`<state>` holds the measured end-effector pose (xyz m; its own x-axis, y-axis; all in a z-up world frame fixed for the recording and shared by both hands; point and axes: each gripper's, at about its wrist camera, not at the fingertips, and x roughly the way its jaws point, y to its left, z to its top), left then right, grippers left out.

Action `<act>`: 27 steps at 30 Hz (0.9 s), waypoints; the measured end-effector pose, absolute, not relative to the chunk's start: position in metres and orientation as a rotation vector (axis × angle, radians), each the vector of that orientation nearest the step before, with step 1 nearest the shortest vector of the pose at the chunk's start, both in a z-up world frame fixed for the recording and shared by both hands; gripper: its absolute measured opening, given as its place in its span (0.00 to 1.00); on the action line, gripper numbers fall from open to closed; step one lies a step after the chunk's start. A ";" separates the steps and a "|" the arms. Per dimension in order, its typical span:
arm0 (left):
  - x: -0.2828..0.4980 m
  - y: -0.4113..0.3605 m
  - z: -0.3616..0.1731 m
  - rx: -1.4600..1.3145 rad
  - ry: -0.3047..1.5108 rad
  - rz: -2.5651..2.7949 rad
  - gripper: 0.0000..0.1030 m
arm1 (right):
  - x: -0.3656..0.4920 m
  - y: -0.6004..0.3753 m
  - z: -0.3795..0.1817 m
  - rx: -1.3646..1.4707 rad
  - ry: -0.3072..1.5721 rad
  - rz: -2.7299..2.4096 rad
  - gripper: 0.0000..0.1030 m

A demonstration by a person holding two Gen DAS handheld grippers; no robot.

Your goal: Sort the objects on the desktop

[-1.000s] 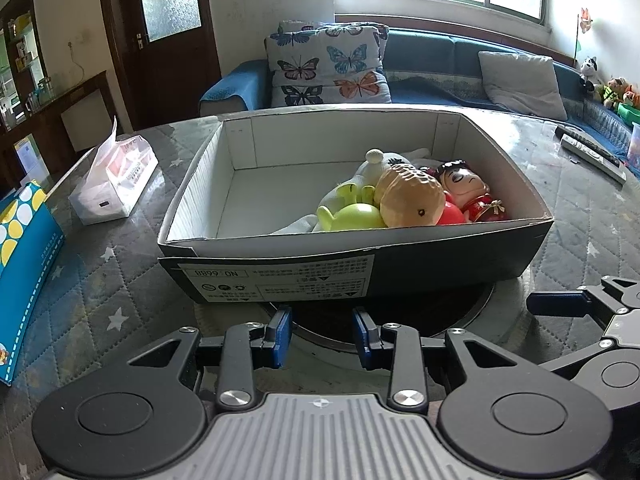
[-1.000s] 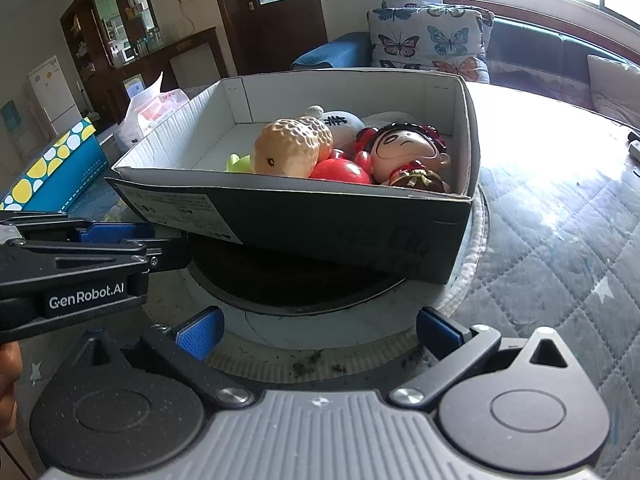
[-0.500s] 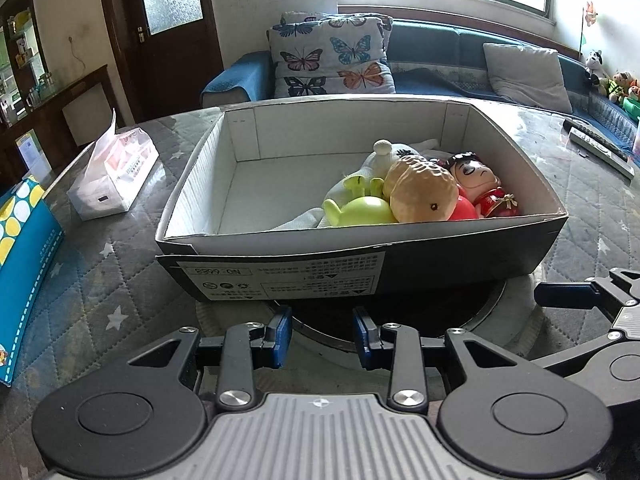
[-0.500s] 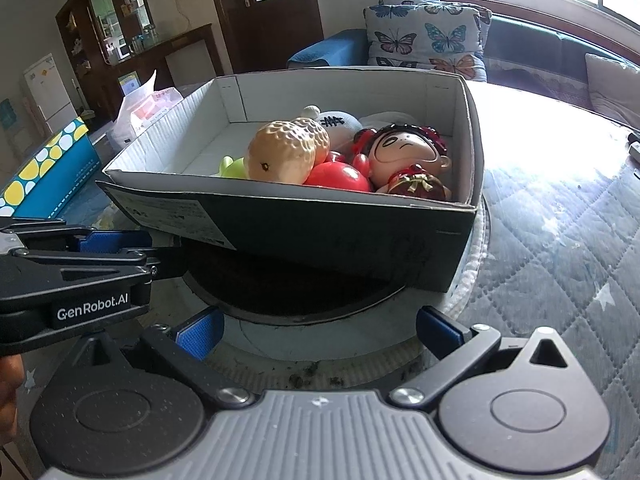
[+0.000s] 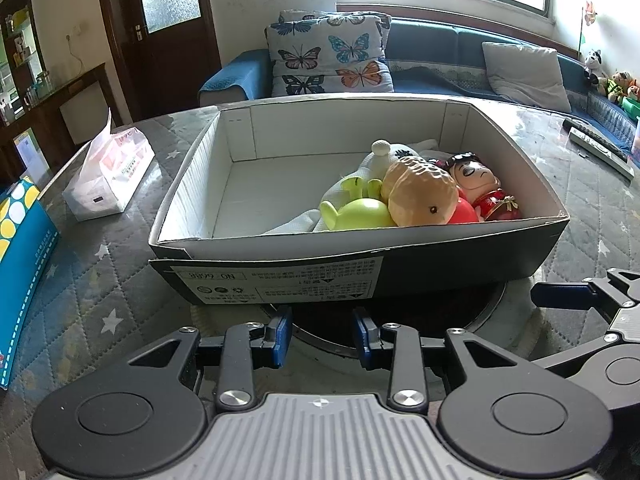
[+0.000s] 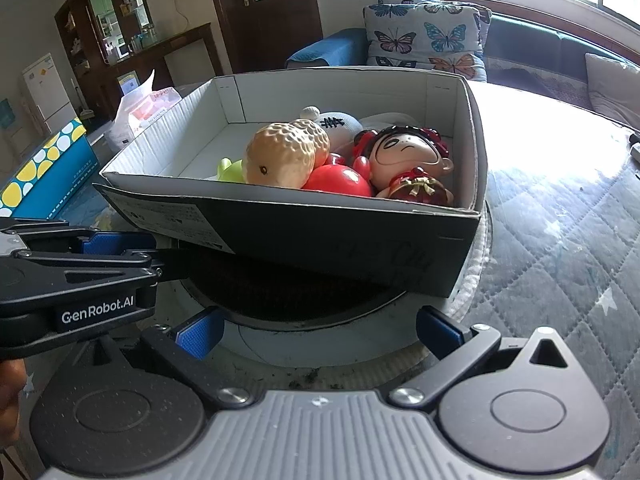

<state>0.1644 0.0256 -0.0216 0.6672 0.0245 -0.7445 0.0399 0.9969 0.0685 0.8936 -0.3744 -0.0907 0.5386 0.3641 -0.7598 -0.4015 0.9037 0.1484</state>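
A black cardboard box with a white inside (image 5: 280, 168) (image 6: 360, 240) stands on the table ahead of both grippers. In its right half lie a tan bumpy toy (image 5: 420, 196) (image 6: 284, 152), a green toy (image 5: 356, 214), a red ball (image 6: 340, 180), a doll with a red dress (image 5: 480, 184) (image 6: 404, 156) and a white plush (image 5: 384, 152). My left gripper (image 5: 320, 336) is empty, its jaws a narrow gap apart, just before the box's near wall. My right gripper (image 6: 316, 328) is wide open and empty, also before the box.
A tissue pack (image 5: 108, 176) and a blue dotted box (image 5: 20, 264) lie on the table to the left. A remote (image 5: 600, 152) lies at the far right. A dark round plate (image 6: 280, 292) sits under the box. A sofa with cushions stands behind.
Both grippers have risen a little, so more of the box's inside shows. The jaws have not changed. Nothing in the box has moved.
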 end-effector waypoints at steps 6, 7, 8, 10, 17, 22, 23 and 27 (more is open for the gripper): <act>0.166 0.025 -0.021 0.089 0.841 -0.003 0.34 | 0.895 -0.375 -0.090 -0.042 0.896 0.454 1.00; 0.167 0.025 -0.021 0.089 0.841 -0.002 0.34 | 0.895 -0.375 -0.090 -0.043 0.897 0.453 1.00; 0.167 0.026 -0.021 0.090 0.842 -0.002 0.34 | 0.895 -0.375 -0.090 -0.043 0.898 0.453 1.00; 0.168 0.026 -0.021 0.092 0.845 -0.001 0.34 | 0.896 -0.375 -0.091 -0.043 0.899 0.454 1.00; 0.169 0.025 -0.021 0.098 0.848 -0.004 0.34 | 0.898 -0.373 -0.092 -0.042 0.906 0.456 1.00; 0.171 0.026 -0.021 0.101 0.848 -0.003 0.34 | 0.899 -0.371 -0.093 -0.044 0.911 0.458 1.00; 0.171 0.026 -0.022 0.101 0.849 -0.002 0.34 | 0.899 -0.371 -0.093 -0.045 0.912 0.459 1.00; 0.172 0.026 -0.022 0.100 0.852 -0.002 0.34 | 0.900 -0.370 -0.093 -0.044 0.914 0.461 1.00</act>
